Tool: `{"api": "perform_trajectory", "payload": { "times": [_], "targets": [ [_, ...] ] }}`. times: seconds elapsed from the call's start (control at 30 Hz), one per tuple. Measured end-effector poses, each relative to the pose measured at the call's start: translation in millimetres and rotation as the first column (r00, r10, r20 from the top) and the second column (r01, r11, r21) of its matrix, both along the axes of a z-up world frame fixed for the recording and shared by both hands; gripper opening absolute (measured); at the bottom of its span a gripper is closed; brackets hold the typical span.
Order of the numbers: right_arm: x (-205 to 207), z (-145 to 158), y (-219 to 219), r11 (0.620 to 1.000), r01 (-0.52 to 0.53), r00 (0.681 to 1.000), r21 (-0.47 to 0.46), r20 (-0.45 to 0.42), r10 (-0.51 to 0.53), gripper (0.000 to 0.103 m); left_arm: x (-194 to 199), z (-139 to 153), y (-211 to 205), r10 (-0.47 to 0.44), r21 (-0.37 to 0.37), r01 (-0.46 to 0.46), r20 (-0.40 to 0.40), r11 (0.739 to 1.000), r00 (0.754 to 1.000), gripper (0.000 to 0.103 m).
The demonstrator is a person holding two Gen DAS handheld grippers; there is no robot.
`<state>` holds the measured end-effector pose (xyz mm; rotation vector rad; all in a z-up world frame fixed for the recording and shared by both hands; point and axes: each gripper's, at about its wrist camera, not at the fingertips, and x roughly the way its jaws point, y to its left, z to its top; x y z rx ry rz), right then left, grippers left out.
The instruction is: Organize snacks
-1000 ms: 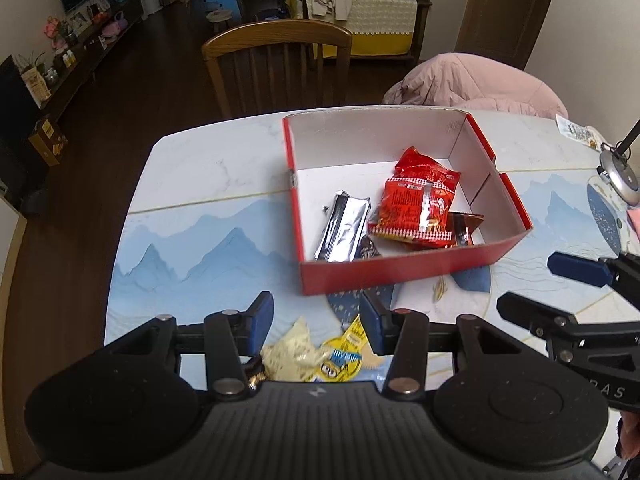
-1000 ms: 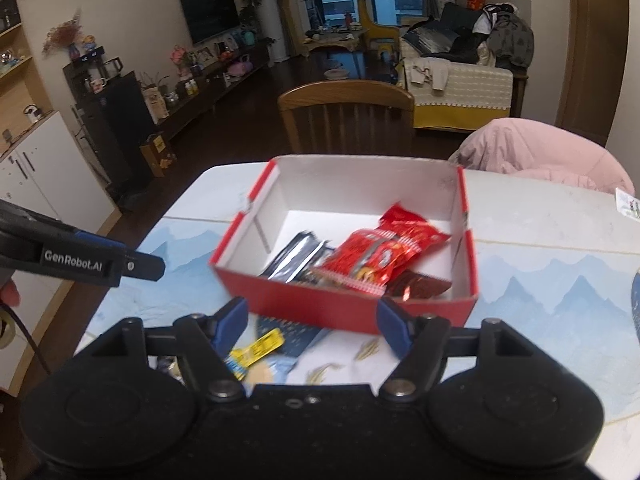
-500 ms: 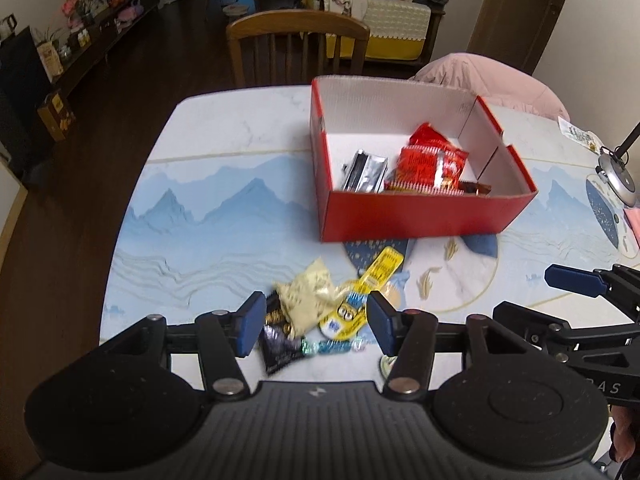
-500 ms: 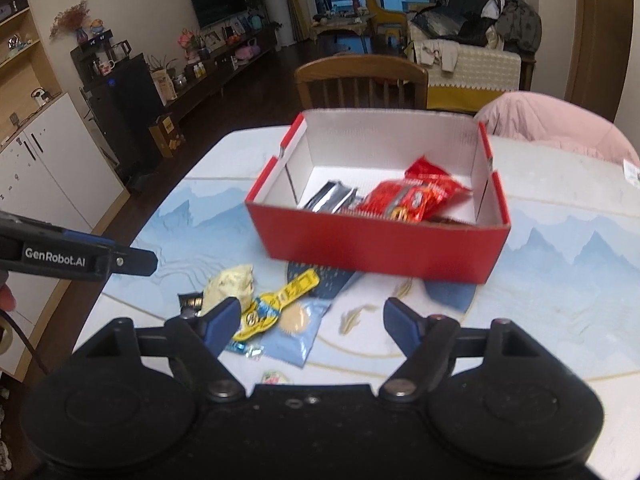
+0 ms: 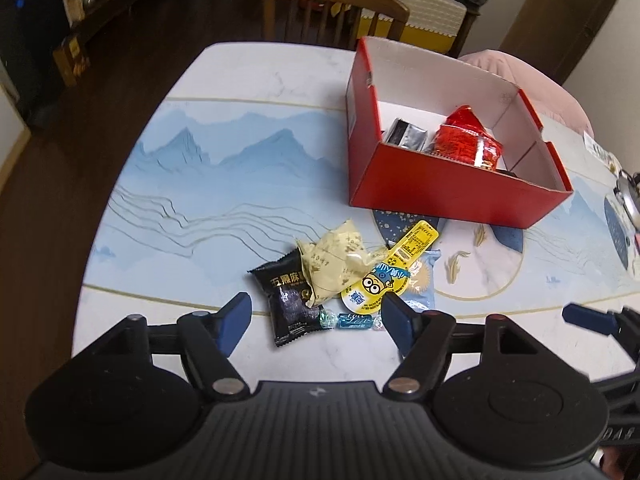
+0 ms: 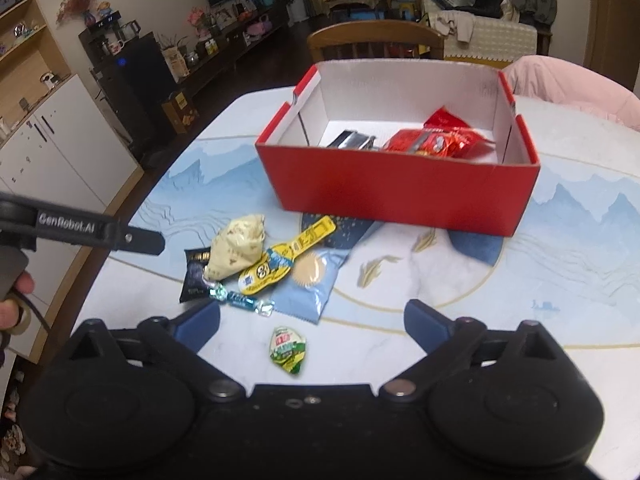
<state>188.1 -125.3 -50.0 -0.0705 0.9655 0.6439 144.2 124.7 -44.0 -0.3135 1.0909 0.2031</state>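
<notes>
A red box (image 5: 448, 190) (image 6: 400, 196) stands on the table and holds a red snack bag (image 5: 468, 144) (image 6: 436, 142) and a silver packet (image 5: 408, 138) (image 6: 354, 140). In front of it lies a pile of loose snacks: a black packet (image 5: 288, 296) (image 6: 194, 276), a cream packet (image 5: 332, 264) (image 6: 240, 246), a yellow Minions packet (image 5: 392, 272) (image 6: 280, 264), a light blue packet (image 6: 310, 284) and a blue candy (image 5: 352, 320) (image 6: 242, 302). A small green-and-white packet (image 6: 288, 348) lies alone nearer. My left gripper (image 5: 316, 320) is open above the pile. My right gripper (image 6: 312, 320) is open and empty.
The table (image 5: 224, 168) has a blue mountain-pattern cover. A wooden chair (image 5: 332, 12) stands at the far side and a pink cushion (image 6: 572, 88) at the far right. A cabinet (image 6: 60, 148) stands to the left of the table.
Both grippers have pulled back from the box toward the table's near edge, so the loose snack pile has come fully into view. Both stay open and empty.
</notes>
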Motion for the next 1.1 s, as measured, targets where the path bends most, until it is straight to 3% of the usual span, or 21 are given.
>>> {"api": "perform_trajectory", "payload": {
  "times": [0.23, 0.4, 0.6, 0.8, 0.93, 1.1],
  "targets": [
    [-5, -13, 12, 0.996, -0.06, 0.998, -0.065, 0.014, 0.061, 0.1, 21, -16, 13, 0.042, -0.051, -0.044, -0.044, 0.998, 0.998, 0.071],
    [-11, -14, 21, 0.979, -0.179, 0.982, -0.096, 0.041, 0.184, 0.1, 48, -22, 13, 0.037, -0.017, -0.038, -0.072, 0.999, 0.997, 0.071],
    [-6, -33, 30, 0.969, -0.227, 0.974, -0.101, -0.023, 0.226, 0.097, 80, -42, 1, -0.096, 0.002, 0.097, -0.137, 0.995, 0.986, 0.071],
    [0, -52, 37, 0.963, -0.25, 0.967, -0.105, -0.072, 0.244, 0.093, 101, -61, -10, -0.261, -0.011, 0.263, -0.18, 0.965, 0.949, 0.071],
    [5, -61, 42, 0.962, -0.251, 0.966, -0.109, -0.087, 0.242, 0.09, 109, -73, -15, -0.307, 0.003, 0.315, -0.212, 0.949, 0.928, 0.071],
    [11, -72, 49, 0.959, -0.253, 0.965, -0.125, -0.099, 0.241, 0.086, 116, -84, -16, -0.305, 0.012, 0.316, -0.231, 0.949, 0.924, 0.071]
  ]
}}
